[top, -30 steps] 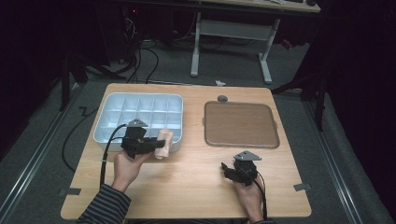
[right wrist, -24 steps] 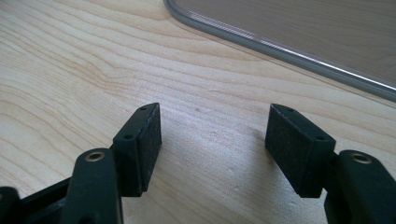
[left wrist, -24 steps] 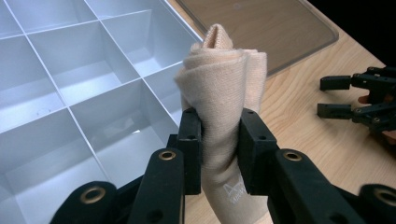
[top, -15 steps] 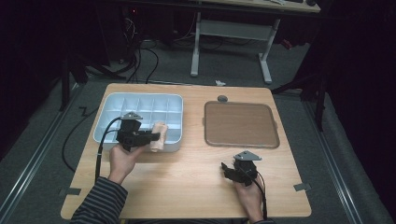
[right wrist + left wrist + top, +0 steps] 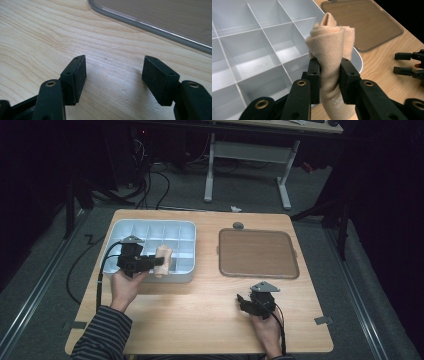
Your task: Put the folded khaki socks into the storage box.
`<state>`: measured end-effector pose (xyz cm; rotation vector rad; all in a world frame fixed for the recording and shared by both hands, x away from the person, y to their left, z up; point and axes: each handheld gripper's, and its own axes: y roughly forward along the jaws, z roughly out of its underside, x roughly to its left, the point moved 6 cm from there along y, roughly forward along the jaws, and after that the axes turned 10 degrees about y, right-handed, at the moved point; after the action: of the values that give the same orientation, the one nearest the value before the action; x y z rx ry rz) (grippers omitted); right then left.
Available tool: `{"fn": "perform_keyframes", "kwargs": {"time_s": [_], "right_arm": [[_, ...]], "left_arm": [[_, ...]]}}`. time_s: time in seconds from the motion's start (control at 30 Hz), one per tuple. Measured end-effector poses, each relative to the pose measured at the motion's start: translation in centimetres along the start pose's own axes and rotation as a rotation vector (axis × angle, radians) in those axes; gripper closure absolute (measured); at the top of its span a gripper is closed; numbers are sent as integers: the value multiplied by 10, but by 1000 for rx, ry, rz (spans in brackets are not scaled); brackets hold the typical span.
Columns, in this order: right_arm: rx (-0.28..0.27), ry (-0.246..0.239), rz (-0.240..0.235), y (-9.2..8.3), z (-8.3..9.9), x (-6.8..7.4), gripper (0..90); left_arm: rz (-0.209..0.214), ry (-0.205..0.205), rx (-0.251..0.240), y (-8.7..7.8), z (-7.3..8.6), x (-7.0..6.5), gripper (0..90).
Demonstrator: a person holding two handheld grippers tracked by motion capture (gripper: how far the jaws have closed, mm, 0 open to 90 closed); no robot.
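The left gripper [image 5: 329, 75] held a rolled-up tan sock [image 5: 332, 50]. Its two black jaws pressed on the sock from both sides, and the sock stuck up out of them. In the high view the left gripper [image 5: 152, 262] and the sock [image 5: 162, 260] were over the front right part of the tray [image 5: 187, 227], up in the air and not lying in it. A hand [image 5: 126, 287] in a striped sleeve [image 5: 100, 332] came in from the front edge of the table [image 5: 200, 320] and held this gripper. A black cable [image 5: 102, 270] ran from it in a loop by the tray's left side.

The tray was pale grey and had many small square boxes inside, all split by thin walls [image 5: 269, 42]. It sat on the back left part of the table.

A flat brown lid [image 5: 257, 252] lay on the back right part of the table, beside the tray but not touching it. A small grey round thing [image 5: 238, 225] lay just behind the lid, near the back edge.

The right gripper [image 5: 246, 301] sat near the front edge of the table, right of the middle. Its jaws stood wide apart with nothing in them. In the right gripper view the right gripper [image 5: 115, 72] had bare wood between its jaws, and the lid's edge [image 5: 150, 26] ran across the top. The other hand [image 5: 267, 330] held this gripper from the front.

The two grippers were well apart.
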<state>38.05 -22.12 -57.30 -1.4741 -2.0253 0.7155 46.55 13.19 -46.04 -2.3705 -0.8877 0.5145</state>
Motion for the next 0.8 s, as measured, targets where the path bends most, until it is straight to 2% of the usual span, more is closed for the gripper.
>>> {"fn": "perform_keyframes", "kwargs": {"time_s": [0.2, 0.27, 0.47, 0.8], "right_arm": [[1, -1, -1, 0, 0, 0, 362], [0, -7, -4, 0, 0, 1, 363], [1, -9, -7, 0, 0, 1, 363], [1, -11, -7, 0, 0, 1, 362]], "left_arm": [[-18, -8, 5, -5, -3, 10, 733], [-12, -23, -1, -6, -3, 13, 733], [-5, -51, 8, -1, -1, 23, 733], [-22, -62, 47, 4, 7, 35, 733]]}}
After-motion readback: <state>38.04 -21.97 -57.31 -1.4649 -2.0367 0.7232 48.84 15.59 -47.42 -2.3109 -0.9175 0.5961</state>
